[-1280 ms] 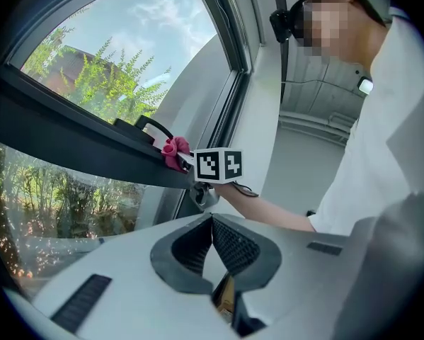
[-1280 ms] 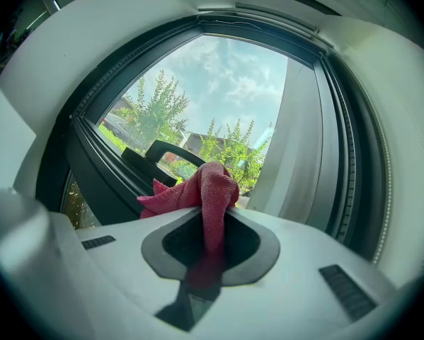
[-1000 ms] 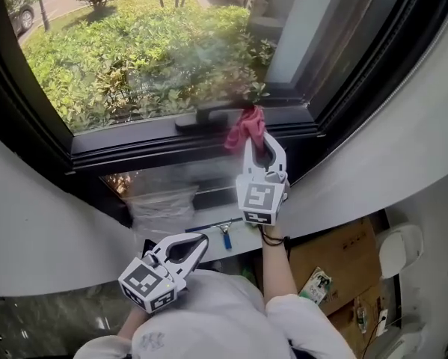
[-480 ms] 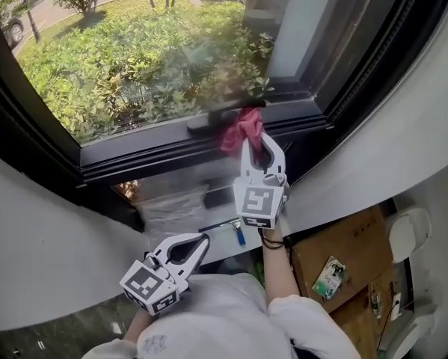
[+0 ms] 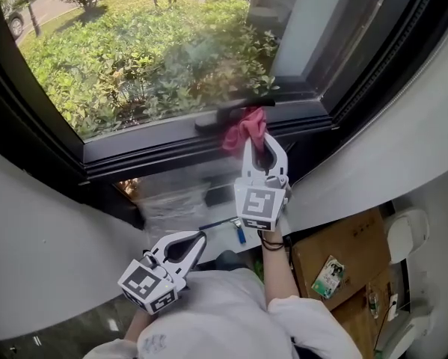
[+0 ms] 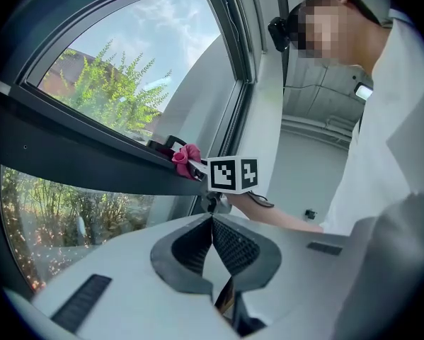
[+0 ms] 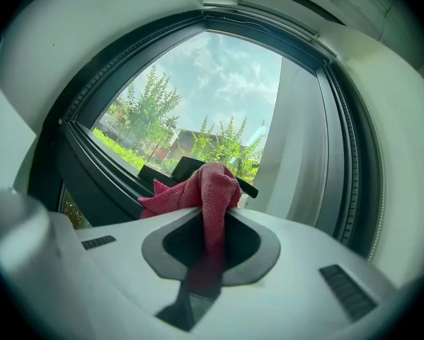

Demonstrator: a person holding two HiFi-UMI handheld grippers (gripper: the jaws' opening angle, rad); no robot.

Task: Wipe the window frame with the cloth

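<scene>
From the head: gripping a red cloth [image 5: 244, 126] in the right tongs [image 5: 259, 142], up at the window frame [image 5: 171, 152] by the handle [image 5: 212, 118]; holding the left tongs [image 5: 199, 238] low. Along the left tongs: closed together on nothing; catching the cloth side-on atop the frame. Along the right: clamped on cloth trailing down between the jaws.

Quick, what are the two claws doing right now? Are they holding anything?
Left claw: closed, holding nothing.
Right claw: closed on the pink cloth.
</scene>
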